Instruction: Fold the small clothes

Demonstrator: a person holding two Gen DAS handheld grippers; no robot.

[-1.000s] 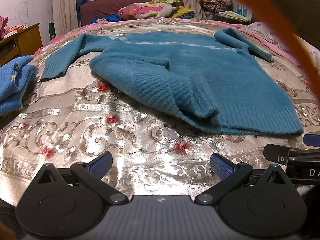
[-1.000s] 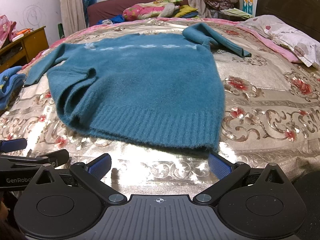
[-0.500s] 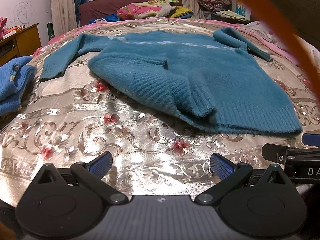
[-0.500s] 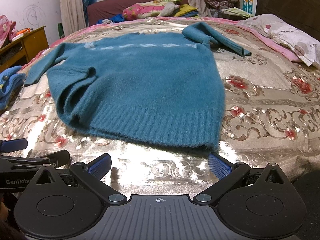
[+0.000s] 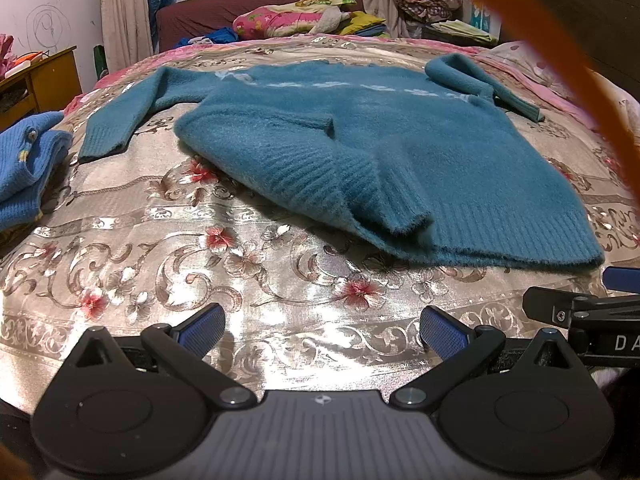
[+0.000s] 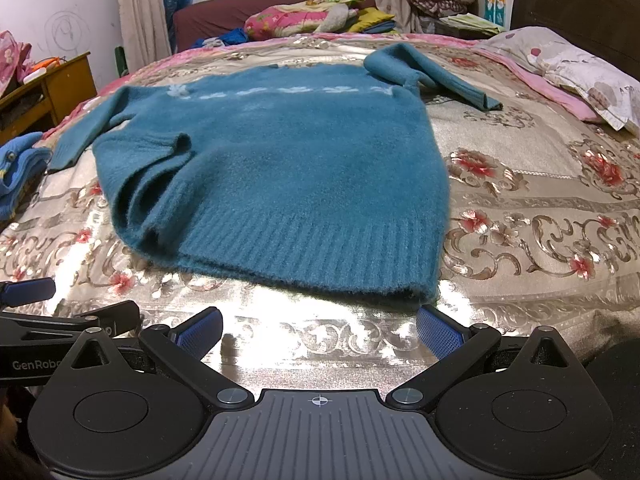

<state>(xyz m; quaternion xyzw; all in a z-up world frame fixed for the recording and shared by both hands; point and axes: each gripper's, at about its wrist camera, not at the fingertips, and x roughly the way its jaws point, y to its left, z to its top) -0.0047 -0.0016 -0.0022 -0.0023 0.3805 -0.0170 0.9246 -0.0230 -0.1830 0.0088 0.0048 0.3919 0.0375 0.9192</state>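
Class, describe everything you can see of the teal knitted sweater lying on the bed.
The teal knitted sweater is fuzzy, with a ribbed hem and cuffs and a pale pattern band across the chest. It lies mostly flat on the shiny floral bedspread, hem toward the cameras. One side is rumpled and folded over near the hem; one sleeve stretches outward, the other bends back on itself. Neither gripper touches it.
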